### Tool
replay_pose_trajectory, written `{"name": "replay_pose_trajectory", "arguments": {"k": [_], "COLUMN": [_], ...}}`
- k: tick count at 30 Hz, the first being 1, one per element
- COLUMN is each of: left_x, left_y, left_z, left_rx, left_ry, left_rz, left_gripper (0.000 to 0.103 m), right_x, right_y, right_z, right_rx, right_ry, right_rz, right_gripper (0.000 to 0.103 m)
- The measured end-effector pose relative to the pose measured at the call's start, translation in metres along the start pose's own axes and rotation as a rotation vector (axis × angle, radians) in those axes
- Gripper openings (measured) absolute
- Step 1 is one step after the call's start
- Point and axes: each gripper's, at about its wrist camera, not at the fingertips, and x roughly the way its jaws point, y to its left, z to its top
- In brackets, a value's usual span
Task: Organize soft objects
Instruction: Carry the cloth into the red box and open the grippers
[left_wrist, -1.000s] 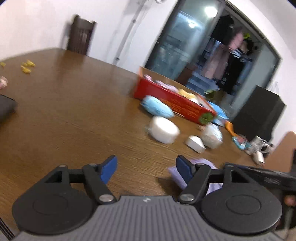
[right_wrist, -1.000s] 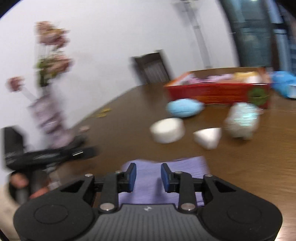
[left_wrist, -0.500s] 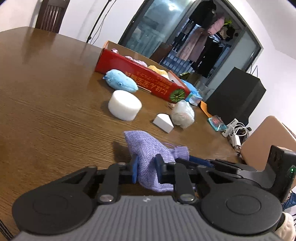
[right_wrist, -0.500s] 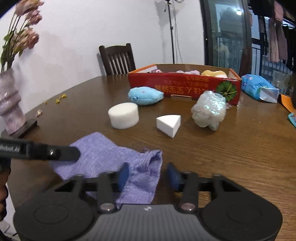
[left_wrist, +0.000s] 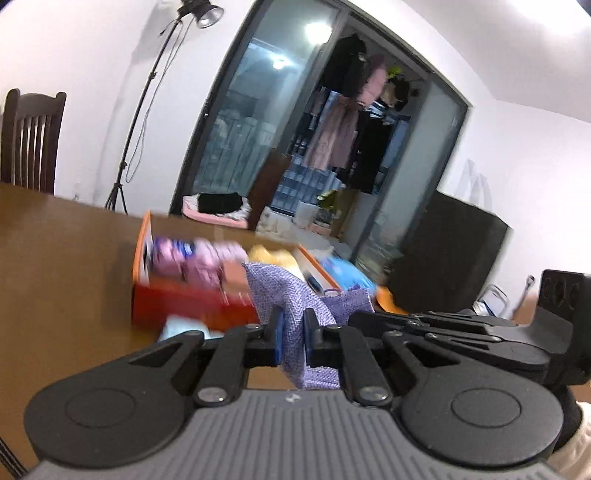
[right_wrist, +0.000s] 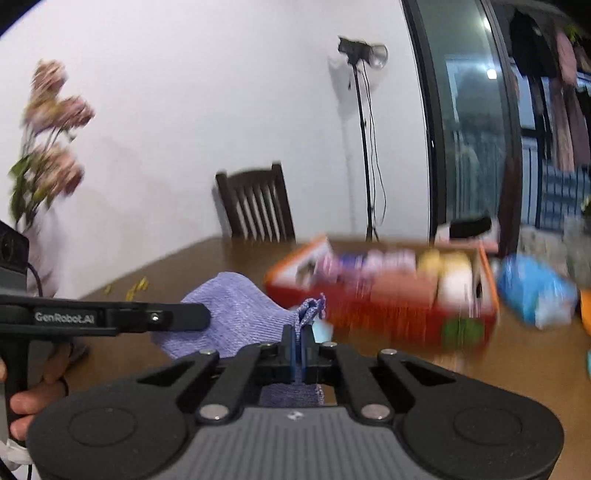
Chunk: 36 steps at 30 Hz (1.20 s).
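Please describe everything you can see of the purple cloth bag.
The bag is lilac, coarse woven fabric, soft and crumpled. The left gripper and the right gripper each pinch one edge of it, so it hangs between them above the table. Frayed threads stick up at the right grip. A red box lies behind.

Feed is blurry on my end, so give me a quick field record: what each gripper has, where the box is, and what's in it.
left gripper: shut on purple cloth bag
right gripper: shut on the bag's other edge
bag: held off the wooden table
red box: on the table beyond the bag, open-topped
box contents: pink and yellow soft items, blurred
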Motion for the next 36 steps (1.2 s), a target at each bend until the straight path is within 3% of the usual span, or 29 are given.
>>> {"name": "replay_pose_trajectory", "arguments": {"k": [5,10,13,19,21,23,29,36], "left_x": [0.09,0.161,0.179,0.175,0.168,0.154,0.096,0.023], "left_y": [0.041,0.069,0.07,0.07,0.07,0.067,0.044,-0.004], "left_z": [0.046,0.042,0.033,0.021,0.026,0.033,0.052,0.04], "left_rx": [-0.003,0.055,0.16,0.198,0.193,0.202,0.22,0.279], "left_ry": [0.081,0.207,0.228,0.218,0.203,0.176,0.104,0.017], "left_rz": [0.12,0.252,0.34,0.331,0.324,0.321,0.319,0.284], "left_gripper": [0.011,0.013,0.019,0.042,0.053,0.062,0.068,0.073], "right_x": [0.113,0.216,0.25,0.271,0.27,0.258,0.175,0.057], "right_y": [-0.039,-0.063,-0.073,-0.072,-0.076,-0.08,-0.084,-0.073], "right_z": [0.058,0.058,0.047,0.03,0.031,0.036,0.065,0.071], "right_rx": [0.032,0.053,0.081,0.082,0.116,0.136,0.105,0.007], "right_ry": [0.09,0.251,0.335,0.38,0.388,0.372,0.263,0.154], "right_rz": [-0.014,-0.056,-0.052,-0.046,-0.041,-0.033,-0.055,-0.103], "right_gripper": [0.003,0.003,0.004,0.013,0.016,0.027,0.038,0.05]}}
